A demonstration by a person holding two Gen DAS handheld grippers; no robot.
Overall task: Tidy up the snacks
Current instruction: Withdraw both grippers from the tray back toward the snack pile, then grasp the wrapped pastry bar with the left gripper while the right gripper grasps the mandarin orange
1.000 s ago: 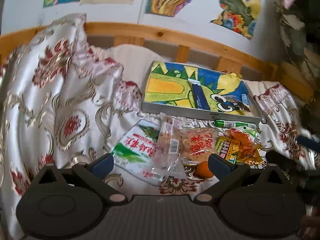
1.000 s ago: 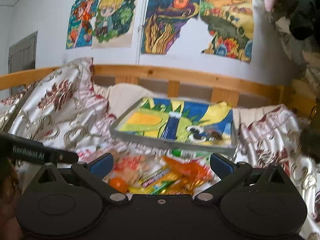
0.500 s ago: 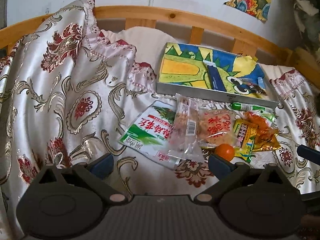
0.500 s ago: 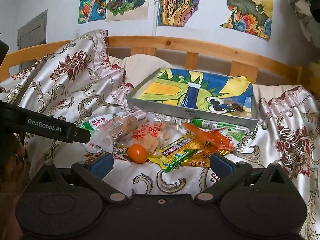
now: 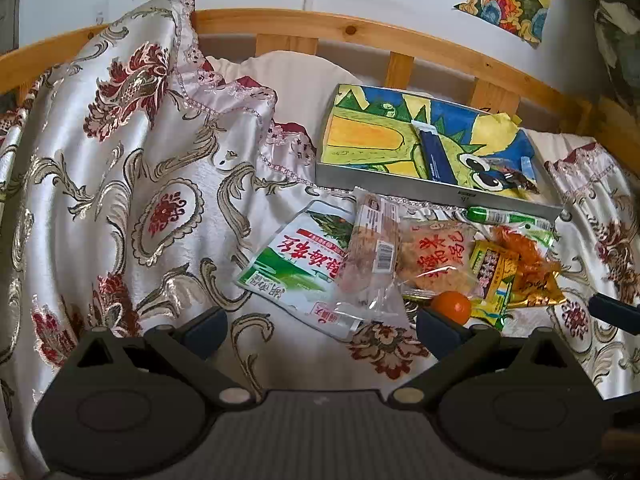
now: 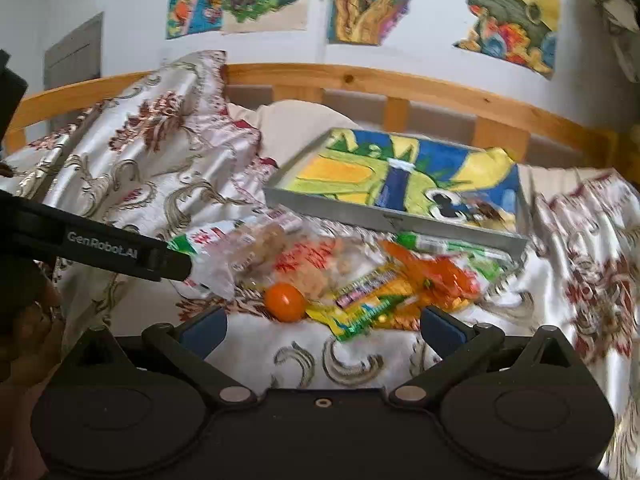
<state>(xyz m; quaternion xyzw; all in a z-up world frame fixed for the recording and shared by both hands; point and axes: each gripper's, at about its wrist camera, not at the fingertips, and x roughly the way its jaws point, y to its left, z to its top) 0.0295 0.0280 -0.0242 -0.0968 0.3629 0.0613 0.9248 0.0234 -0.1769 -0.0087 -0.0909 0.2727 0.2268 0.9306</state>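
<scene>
A pile of snacks lies on the floral bedspread in front of a grey tray [image 5: 384,188] lined with a dinosaur drawing. From left: a green-and-white packet [image 5: 296,264], a clear wrapped pastry [image 5: 372,248], a clear pack with red characters [image 5: 436,256], a small orange [image 5: 451,306], a yellow packet [image 5: 492,276] and an orange wrapper [image 5: 524,256]. A dark blue bar [image 5: 434,152] lies in the tray. My left gripper [image 5: 320,328] is open and empty, just short of the pile. My right gripper [image 6: 322,328] is open and empty, near the orange [image 6: 285,302] and the tray [image 6: 384,216].
A wooden bed rail [image 5: 360,36] runs behind the tray, with drawings on the wall above. The floral bedspread [image 5: 140,160] is heaped high on the left. A white pillow [image 5: 296,76] sits behind it. The left gripper's body [image 6: 100,248] crosses the right wrist view.
Both grippers have pulled back and tilted down, so the snack pile sits further ahead and higher in view. The snacks and the tray have not moved.
</scene>
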